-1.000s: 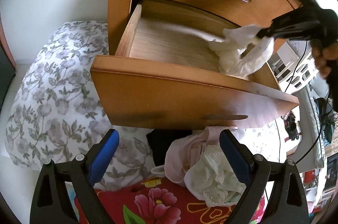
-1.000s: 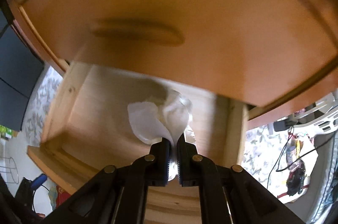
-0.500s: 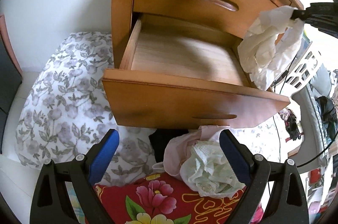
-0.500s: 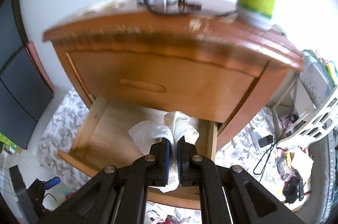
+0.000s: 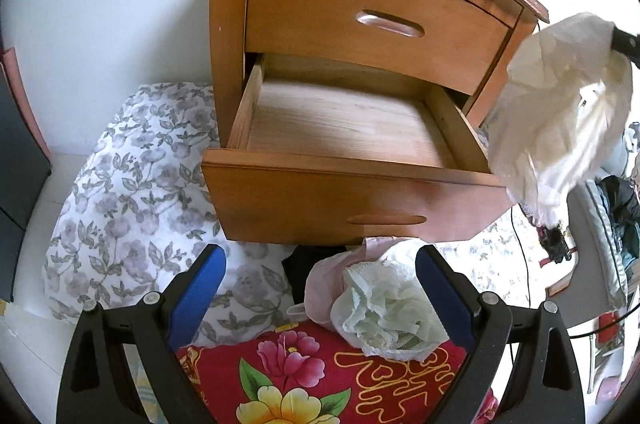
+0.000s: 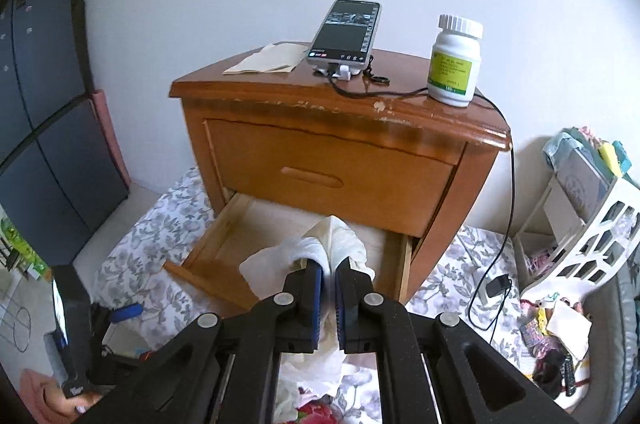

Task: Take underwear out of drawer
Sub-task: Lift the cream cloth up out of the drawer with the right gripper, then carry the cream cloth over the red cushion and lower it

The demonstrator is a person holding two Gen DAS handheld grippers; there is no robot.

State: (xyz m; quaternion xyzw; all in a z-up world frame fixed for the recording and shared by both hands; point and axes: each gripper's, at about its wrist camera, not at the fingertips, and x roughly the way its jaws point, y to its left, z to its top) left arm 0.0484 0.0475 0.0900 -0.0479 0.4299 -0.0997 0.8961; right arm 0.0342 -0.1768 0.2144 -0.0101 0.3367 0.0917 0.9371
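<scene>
With the right tongs [image 6: 328, 300] pinching the white underwear [image 6: 320, 252], now clear of the bare drawer [image 5: 340, 120], and the left tongs [image 5: 316, 284] spread and holding nothing, we should keep the grip firm and carry it to the pile [image 5: 372, 300] below.

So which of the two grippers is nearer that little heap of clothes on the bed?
Left. The left gripper hangs open right over the heap of clothes. The right gripper is up beside the drawer, shut on white underwear.
</scene>
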